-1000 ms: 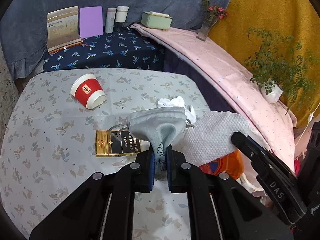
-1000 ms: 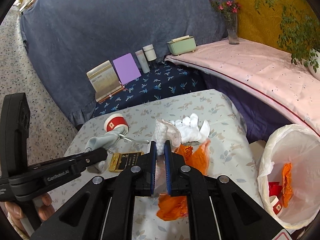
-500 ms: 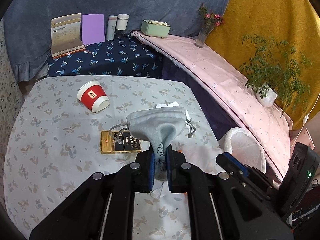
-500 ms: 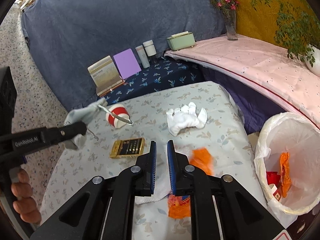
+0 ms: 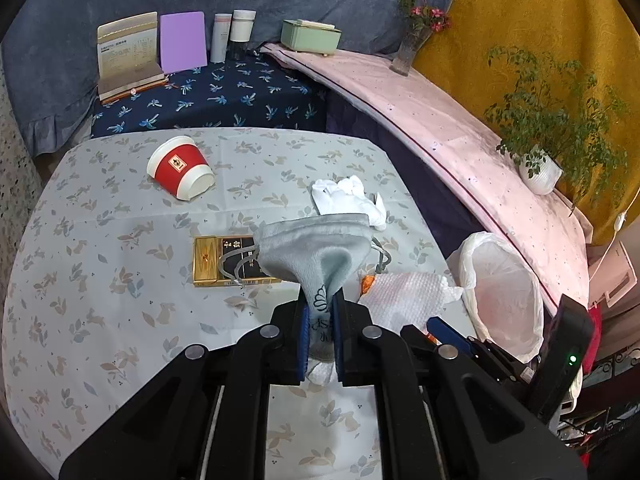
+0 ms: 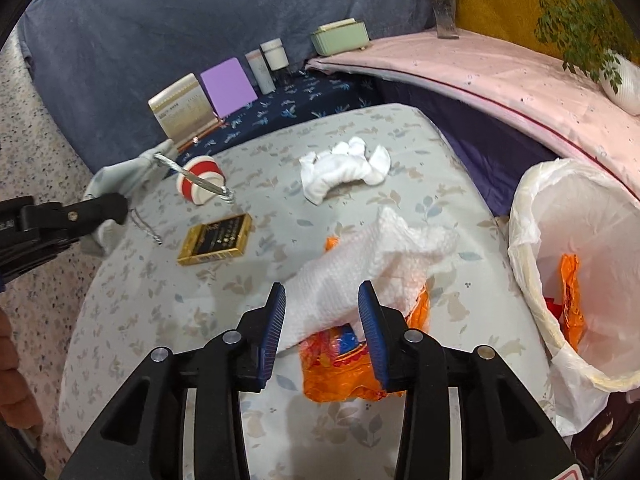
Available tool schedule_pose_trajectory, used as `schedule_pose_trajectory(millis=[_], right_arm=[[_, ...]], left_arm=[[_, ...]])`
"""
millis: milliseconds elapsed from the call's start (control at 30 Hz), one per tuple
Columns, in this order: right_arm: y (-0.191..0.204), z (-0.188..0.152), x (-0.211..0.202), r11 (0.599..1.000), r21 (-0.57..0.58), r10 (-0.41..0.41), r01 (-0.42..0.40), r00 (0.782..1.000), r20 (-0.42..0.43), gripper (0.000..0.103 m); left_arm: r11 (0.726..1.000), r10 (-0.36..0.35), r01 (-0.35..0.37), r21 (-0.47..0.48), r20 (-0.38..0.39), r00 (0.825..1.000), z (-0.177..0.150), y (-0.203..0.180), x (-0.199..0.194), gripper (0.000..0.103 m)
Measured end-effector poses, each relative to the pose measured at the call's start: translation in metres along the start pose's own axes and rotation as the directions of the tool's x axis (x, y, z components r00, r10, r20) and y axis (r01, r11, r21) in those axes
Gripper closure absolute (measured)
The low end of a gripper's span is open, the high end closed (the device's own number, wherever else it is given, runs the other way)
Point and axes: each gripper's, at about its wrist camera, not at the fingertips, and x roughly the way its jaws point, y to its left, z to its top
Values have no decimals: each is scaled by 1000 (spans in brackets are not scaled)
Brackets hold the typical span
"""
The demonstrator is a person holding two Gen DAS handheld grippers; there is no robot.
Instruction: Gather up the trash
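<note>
My left gripper (image 5: 319,309) is shut on a grey drawstring pouch (image 5: 316,246) and holds it above the floral table; the pouch also shows in the right wrist view (image 6: 120,180). My right gripper (image 6: 322,300) is open, its fingers either side of a white paper towel (image 6: 360,272) that lies over an orange wrapper (image 6: 340,372). A red paper cup (image 5: 178,168) lies on its side. A gold and black cigarette box (image 5: 224,256) and a crumpled white tissue (image 5: 348,198) lie on the table. A white-lined trash bin (image 6: 576,264) stands at the right with orange trash inside.
The floral table (image 5: 100,280) ends near the bin. Behind it a dark blue patterned surface (image 5: 208,96) carries a booklet, a purple card and bottles. A pink-covered ledge (image 5: 460,128) holds a green box, a flower vase and a potted plant.
My right gripper has let go of the paper towel, which now lies on the orange wrapper, and has opened wide. My left gripper has kept hold of the pouch and lifted it.
</note>
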Motion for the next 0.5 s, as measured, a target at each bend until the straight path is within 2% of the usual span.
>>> schedule_pose_trajectory(millis=[167,267,333,400,500], right_arm=[[-5,-1,23,1000,9,-7,7,999,-40,66],[-6,-3,33,1000,0,-15,15,998,-60,77],[-6,-5,39,1000,-3,-14,14,997,-76,91],[-5,-5,38,1000,1,-2,2,997,-75,99],[-2,0,28,1000,-4,22,-22,999,-45,100]], left_arm=[[1000,11,-11,6,-15,1000,-1,0,7,94],[1000,17,-16,8,-23,1000,-1,0,11,94],[1000,19,-19,6,-26,999,-1,0,13,94],[1000,21,-21,7,-27,999,0,0,14,94],[1000,22,-21,9,-23,1000,1,-1,13,94]])
